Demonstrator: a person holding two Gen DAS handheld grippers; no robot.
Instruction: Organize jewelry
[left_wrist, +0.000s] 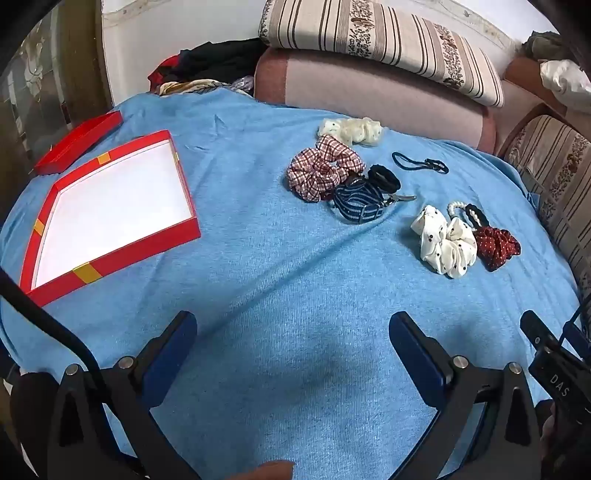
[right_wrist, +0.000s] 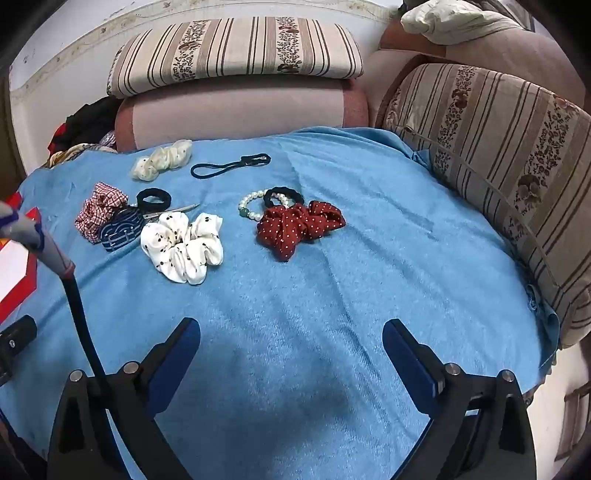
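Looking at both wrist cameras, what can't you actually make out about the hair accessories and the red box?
- Red box, right wrist view: cut off by the left edge and crossed by a cable.
- Metal clip, left wrist view: mostly under the navy striped scrunchie.
- Pearl bracelet, left wrist view: partly behind the white dotted scrunchie.

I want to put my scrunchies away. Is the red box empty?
Empty. The red box lies open, its white bottom bare, and its lid sits beside it.
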